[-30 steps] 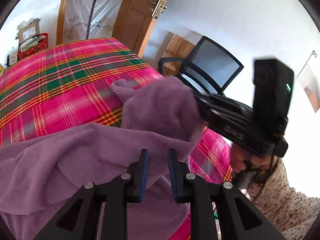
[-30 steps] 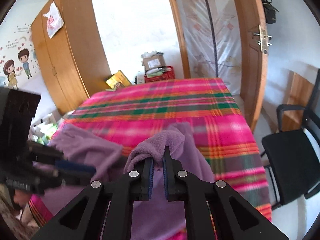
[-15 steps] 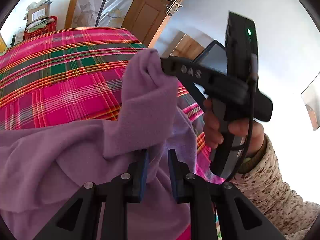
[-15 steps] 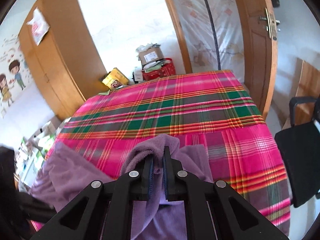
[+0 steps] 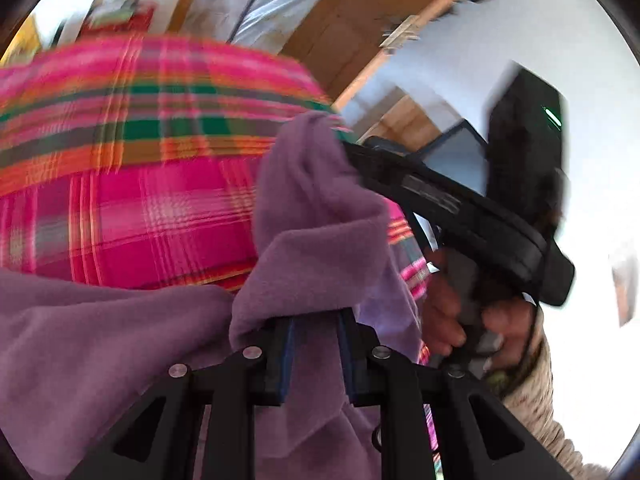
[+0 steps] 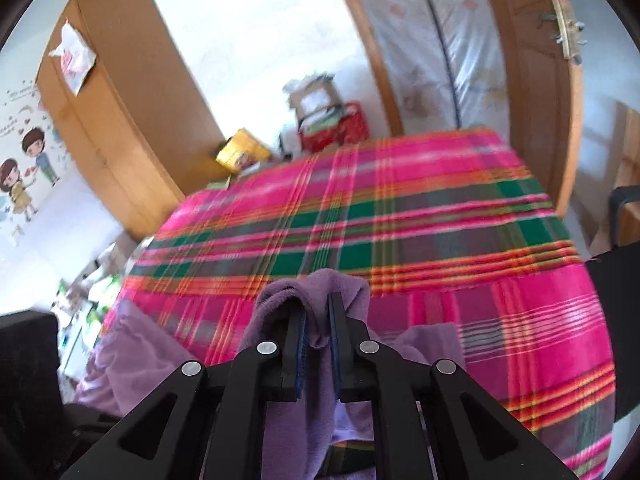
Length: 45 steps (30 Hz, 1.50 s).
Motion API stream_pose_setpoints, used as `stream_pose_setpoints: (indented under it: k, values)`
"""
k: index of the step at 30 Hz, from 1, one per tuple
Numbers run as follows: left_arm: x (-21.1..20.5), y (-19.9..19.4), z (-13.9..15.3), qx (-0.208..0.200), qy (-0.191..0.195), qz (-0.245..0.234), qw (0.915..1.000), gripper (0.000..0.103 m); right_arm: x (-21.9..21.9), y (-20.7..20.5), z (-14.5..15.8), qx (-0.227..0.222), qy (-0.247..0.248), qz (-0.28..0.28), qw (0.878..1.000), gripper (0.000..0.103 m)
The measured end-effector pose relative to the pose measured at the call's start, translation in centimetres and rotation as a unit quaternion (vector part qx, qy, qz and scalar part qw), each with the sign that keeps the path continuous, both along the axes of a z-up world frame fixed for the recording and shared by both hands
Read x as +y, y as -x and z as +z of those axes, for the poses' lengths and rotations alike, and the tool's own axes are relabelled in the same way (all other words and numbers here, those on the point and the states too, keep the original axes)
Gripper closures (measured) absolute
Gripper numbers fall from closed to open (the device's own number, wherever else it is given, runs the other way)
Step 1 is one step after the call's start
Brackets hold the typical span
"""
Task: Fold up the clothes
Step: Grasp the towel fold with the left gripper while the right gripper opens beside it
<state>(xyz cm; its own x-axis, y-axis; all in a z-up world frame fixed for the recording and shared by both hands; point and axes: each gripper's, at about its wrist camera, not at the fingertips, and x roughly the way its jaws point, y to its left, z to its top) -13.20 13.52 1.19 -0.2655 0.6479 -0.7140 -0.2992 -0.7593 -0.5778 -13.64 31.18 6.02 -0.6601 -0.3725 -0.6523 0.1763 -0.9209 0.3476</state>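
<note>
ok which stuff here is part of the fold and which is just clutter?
In the job:
purple garment
left gripper, shut on it
right gripper, shut on it
plaid bed, the work surface

Just lying about:
wardrobe
red basket
yellow box
door
chair

One purple garment (image 6: 316,308), one plaid blanket (image 6: 440,216) under it, two tongs (image 6: 317,336) (image 5: 316,344), one wardrobe (image 6: 120,120), one door (image 6: 528,72), one red basket (image 6: 344,128) beyond the blanket.
</note>
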Motion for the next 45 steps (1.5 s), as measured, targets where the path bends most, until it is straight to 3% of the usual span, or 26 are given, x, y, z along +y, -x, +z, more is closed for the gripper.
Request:
stream_pose_setpoints:
  k: [4,12,18,21,27,31,38,45]
  values:
    - [-0.7,1.1,-0.5,0.004,0.007,0.027,0.9996,0.084,1.2,-0.4,-0.4,-0.019,-0.024,-0.013,0.999,0.07]
    - [-1.3,2.1,-0.9,0.007,0.007,0.047,0.9988,0.085,6.6,-4.6,-0.7,-0.013,-0.041,-0.06,0.997,0.067]
    - [-3.1,2.2,-0.2,0.012,0.001,0.092,0.9957,0.085,9.5,-5.9,-3.3,-0.052,-0.031,-0.077,0.995,0.067]
    - [-4.1,2.4,0.0,0.019,0.016,0.121,0.9923,0.085,10.3,-6.4,-4.8,-0.068,-0.025,-0.085,0.994,0.067]
    - [-4.1,0.6,1.2,0.029,0.011,0.112,0.9932,0.085,9.8,-5.9,-5.9,-0.074,-0.017,-0.069,0.995,0.067]
    - [-3.8,-0.7,1.6,0.029,0.007,0.092,0.9953,0.084,8.3,-5.6,-5.8,-0.07,-0.038,-0.05,0.996,0.067]
    - [-2.4,-2.4,1.4,0.035,0.041,0.056,0.997,0.084,6.4,-5.8,-5.8,-0.057,-0.08,-0.025,0.995,0.067]
    - [-2.8,-3.8,2.1,0.046,0.03,0.06,0.9967,0.084,5.0,-5.9,-5.9,-0.048,-0.114,-0.028,0.992,0.067]
